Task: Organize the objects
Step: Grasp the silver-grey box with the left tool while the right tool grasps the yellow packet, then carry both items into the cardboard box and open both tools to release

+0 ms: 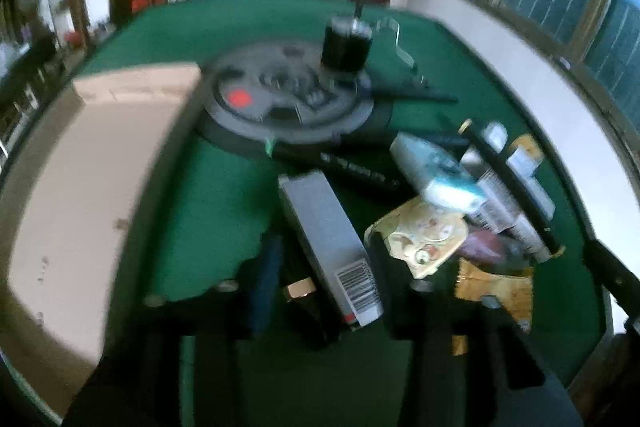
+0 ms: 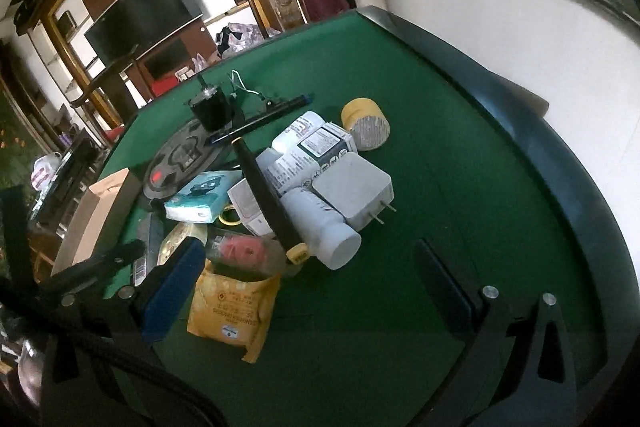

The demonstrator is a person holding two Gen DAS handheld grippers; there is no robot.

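Two grippers work over a green felt table (image 2: 460, 155) heaped with small goods. Seen from its own wrist camera, the left gripper (image 1: 324, 291) has its fingers clamped on a long grey box with a barcode label (image 1: 328, 239), which points toward twelve o'clock. That view is blurred. At ten o'clock of the grey box lies a pale cardboard box (image 1: 92, 179), and at twelve o'clock a round grey disc with a red mark (image 1: 288, 99) carries a black cylinder (image 1: 346, 45) on its far rim.

The right gripper (image 2: 316, 287) has its fingers wide apart and holds nothing, above bare felt. In its view the clutter sits from ten to twelve o'clock: a yellow packet (image 2: 234, 311) nearest, a white bottle (image 2: 324, 227) lying on its side, a white plug adapter (image 2: 354, 189) touching it, a black tapered rod (image 2: 266, 195) lying across the heap, a teal and white packet (image 2: 204, 197), and a yellow-capped jar (image 2: 366, 125) at the far edge.
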